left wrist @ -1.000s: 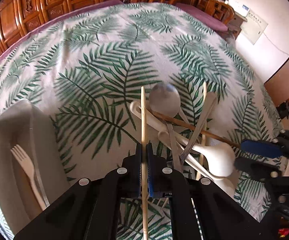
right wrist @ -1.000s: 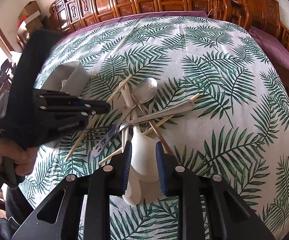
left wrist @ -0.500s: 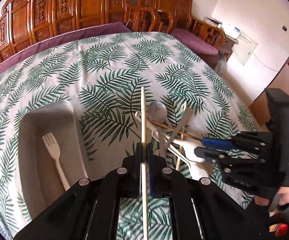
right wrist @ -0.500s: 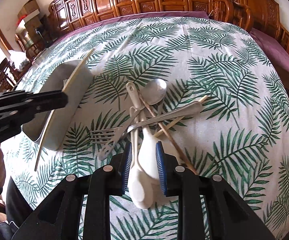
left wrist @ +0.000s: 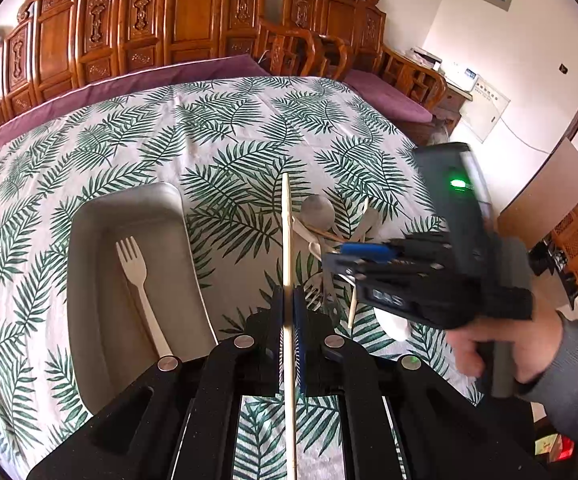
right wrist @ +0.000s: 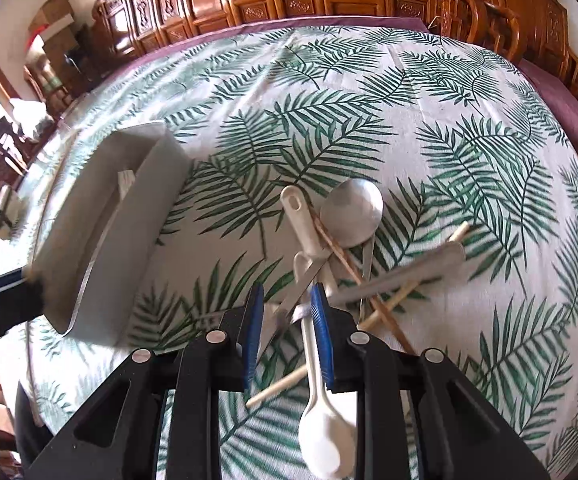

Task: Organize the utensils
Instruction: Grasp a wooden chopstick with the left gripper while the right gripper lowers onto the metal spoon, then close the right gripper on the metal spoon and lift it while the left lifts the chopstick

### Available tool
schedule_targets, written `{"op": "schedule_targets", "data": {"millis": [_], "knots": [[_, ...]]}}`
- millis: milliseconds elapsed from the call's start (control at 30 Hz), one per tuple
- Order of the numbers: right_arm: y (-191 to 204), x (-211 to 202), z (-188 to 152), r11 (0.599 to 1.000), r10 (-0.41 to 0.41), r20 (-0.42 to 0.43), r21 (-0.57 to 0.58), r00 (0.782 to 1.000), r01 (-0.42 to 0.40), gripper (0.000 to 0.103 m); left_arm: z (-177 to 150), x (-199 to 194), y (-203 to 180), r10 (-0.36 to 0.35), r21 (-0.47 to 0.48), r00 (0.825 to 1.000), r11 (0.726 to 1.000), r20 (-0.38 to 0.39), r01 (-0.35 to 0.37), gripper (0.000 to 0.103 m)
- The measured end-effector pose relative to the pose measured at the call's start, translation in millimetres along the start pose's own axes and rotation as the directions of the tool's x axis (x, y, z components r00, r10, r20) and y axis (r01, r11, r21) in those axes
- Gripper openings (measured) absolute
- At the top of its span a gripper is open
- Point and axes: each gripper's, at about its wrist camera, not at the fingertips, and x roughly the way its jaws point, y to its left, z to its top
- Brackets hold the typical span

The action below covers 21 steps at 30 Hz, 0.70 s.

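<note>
Wooden chopstick [left wrist: 287, 240] has come up from the pile, pinched in your left gripper [left wrist: 287, 312] near the grey tray [left wrist: 101, 340] holding a fork [left wrist: 135, 276]; dropping it there seems next. Your right gripper [right wrist: 287, 336], jaws apart, has moved over the white spoon [right wrist: 323, 432].

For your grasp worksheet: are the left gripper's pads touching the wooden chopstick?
Touching. The left wrist view shows the left gripper shut on the wooden chopstick, with no gap at either pad.
</note>
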Motion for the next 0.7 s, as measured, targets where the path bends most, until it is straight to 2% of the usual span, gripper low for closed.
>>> {"op": "schedule_targets", "data": {"millis": [167, 300, 467, 600, 700], "knots": [[-2.6, 15.1, 9.5, 0.997, -0.071, -0.03, -0.014, 0.997, 0.07, 0.026, -1.2, -7.3, 6.5, -0.003, -0.008, 1.0, 1.0, 0.015, 0.003, 0.004], [-9.6, 25.4, 13.7, 0.998, -0.069, -0.056, 0.012, 0.996, 0.069, 0.026, -2.5, -12.6, 10.4, -0.003, -0.01, 1.0, 1.0, 0.023, 0.003, 0.004], [-3.4, 31.5, 17.4, 0.996, -0.09, -0.063, -0.018, 0.994, 0.09, 0.026, -4.8, -16.0, 16.3, 0.003, -0.018, 1.0, 1.0, 0.027, -0.002, 0.004], [-1.2, 28.3, 17.6, 0.994, -0.104, -0.051, -0.039, 0.993, 0.102, 0.013, -7.1, -16.5, 19.3, 0.007, -0.021, 1.0, 1.0, 0.024, -0.007, 0.004], [-2.0, 23.1, 17.5, 0.994, -0.1, -0.031, -0.042, 0.994, 0.099, 0.007, -9.1, -16.5, 19.2, 0.007, -0.024, 1.0, 1.0, 0.022, -0.006, 0.004]]}}
